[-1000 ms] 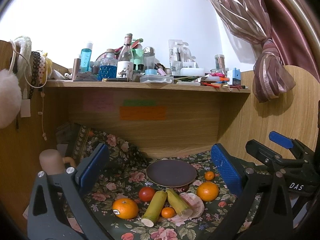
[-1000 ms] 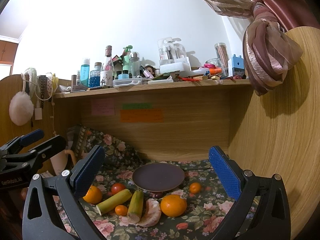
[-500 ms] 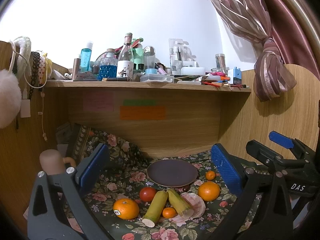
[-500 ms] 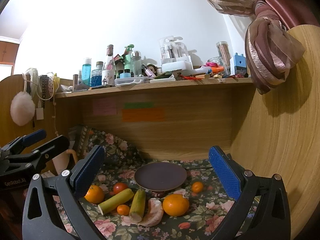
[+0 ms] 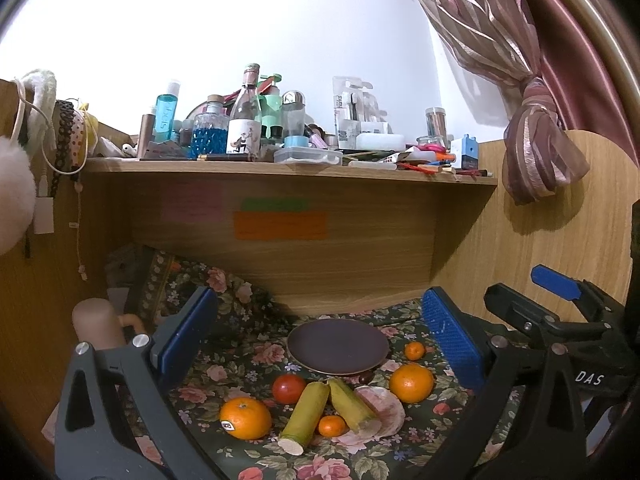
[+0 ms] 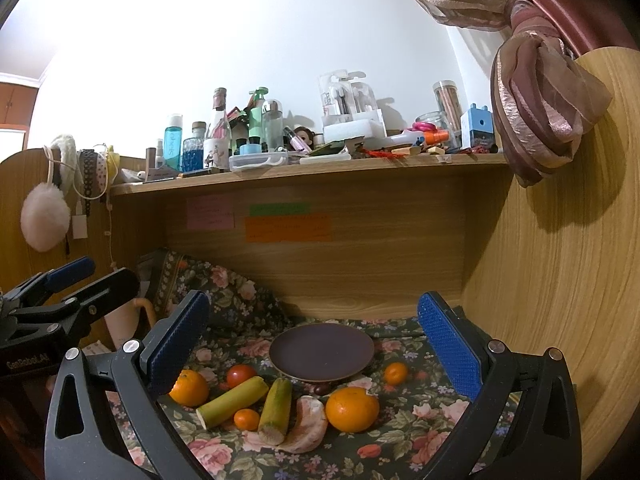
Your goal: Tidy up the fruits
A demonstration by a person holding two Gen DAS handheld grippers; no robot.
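Desk: floral cloth, empty dark plate at centre, oranges, tomato below; cluttered shelf above. Left claw and right claw both gaped wide, empty.

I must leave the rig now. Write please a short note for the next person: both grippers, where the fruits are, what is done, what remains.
Left gripper: open, holds nothing.
Right gripper: open, holds nothing.
Dark plate: nothing on it, at the back of the floral cloth.
In front of the plate: two big oranges, three small ones, a tomato, two yellow-green stalks, a peeled pale segment.
Done: nothing placed.
Left: all the fruits, probably onto the plate.
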